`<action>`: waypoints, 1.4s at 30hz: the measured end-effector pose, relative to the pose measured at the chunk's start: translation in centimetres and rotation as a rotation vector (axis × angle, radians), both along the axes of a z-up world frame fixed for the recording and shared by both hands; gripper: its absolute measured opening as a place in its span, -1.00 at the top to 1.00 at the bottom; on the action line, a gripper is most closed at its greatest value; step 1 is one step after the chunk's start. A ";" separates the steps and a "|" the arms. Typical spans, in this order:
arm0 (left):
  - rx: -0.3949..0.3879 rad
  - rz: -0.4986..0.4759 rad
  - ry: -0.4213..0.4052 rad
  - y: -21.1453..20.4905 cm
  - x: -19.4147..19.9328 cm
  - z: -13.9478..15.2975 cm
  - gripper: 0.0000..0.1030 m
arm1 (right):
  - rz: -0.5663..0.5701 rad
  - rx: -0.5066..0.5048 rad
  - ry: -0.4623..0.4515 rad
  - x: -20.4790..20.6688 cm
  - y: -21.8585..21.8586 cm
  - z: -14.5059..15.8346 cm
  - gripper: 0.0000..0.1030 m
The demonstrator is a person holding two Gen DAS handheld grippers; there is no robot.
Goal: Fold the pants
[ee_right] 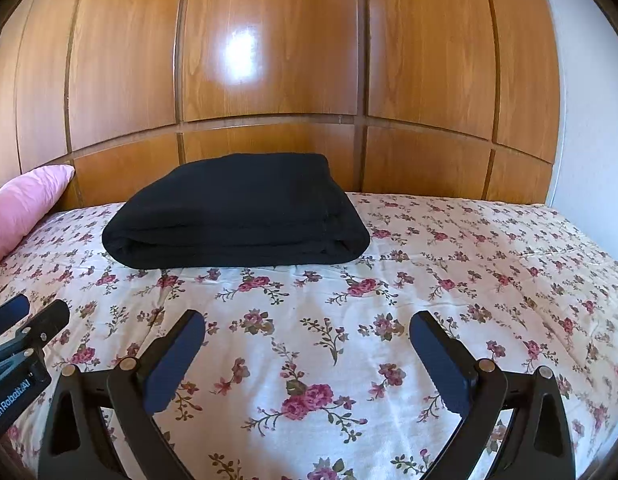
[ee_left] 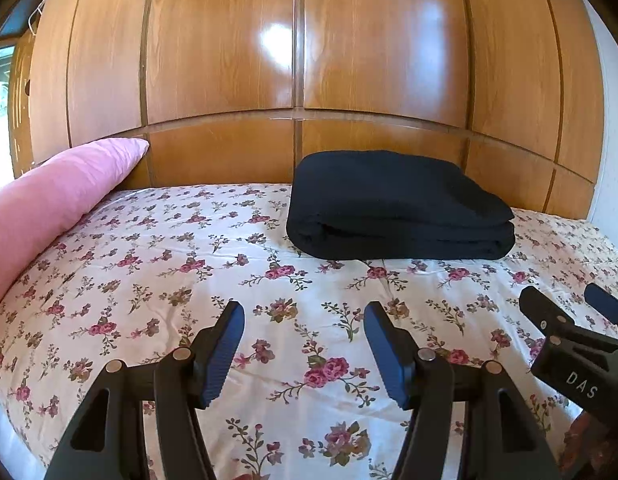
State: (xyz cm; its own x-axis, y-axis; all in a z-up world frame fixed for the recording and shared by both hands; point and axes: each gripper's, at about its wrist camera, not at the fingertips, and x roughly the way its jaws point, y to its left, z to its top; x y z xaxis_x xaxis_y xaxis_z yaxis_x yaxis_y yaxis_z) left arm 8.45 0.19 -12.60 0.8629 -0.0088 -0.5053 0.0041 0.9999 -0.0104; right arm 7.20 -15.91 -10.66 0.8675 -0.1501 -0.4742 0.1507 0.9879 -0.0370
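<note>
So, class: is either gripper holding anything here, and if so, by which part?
Nothing is held. The left gripper and right gripper are both open above the floral bedspread, apart from the folded black pants.

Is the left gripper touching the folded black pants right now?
Apart. In the left wrist view, floral bedsheet shows between the open left gripper and the black pants.
</note>
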 end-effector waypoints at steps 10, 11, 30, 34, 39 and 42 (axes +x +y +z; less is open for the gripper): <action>-0.007 0.006 -0.003 0.2 0.0 0.0 -0.22 | 0.003 0.001 0.000 0.1 -0.1 -0.1 -0.99; -0.012 0.007 -0.003 0.3 0.0 0.0 -0.22 | 0.005 0.001 0.000 0.1 -0.1 -0.1 -0.99; 0.073 -0.032 -0.048 -1.0 -0.6 0.0 -0.22 | 0.005 -0.001 0.013 0.3 -0.1 -0.2 -0.99; 0.069 -0.028 -0.049 -0.8 -0.7 0.0 -0.22 | 0.007 -0.001 0.015 0.3 0.0 -0.3 -0.99; 0.046 -0.019 -0.038 -0.4 -0.5 -0.1 -0.22 | 0.006 -0.001 0.019 0.4 0.0 -0.3 -0.99; 0.045 -0.010 -0.037 -0.4 -0.4 -0.1 -0.22 | 0.006 -0.002 0.020 0.4 0.1 -0.3 -0.99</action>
State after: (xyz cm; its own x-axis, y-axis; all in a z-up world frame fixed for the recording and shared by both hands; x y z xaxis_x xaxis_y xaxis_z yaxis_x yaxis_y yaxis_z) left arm 8.01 -0.17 -12.74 0.8809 0.0043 -0.4733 0.0139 0.9993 0.0349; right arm 7.61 -15.85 -10.98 0.8585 -0.1464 -0.4916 0.1444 0.9886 -0.0421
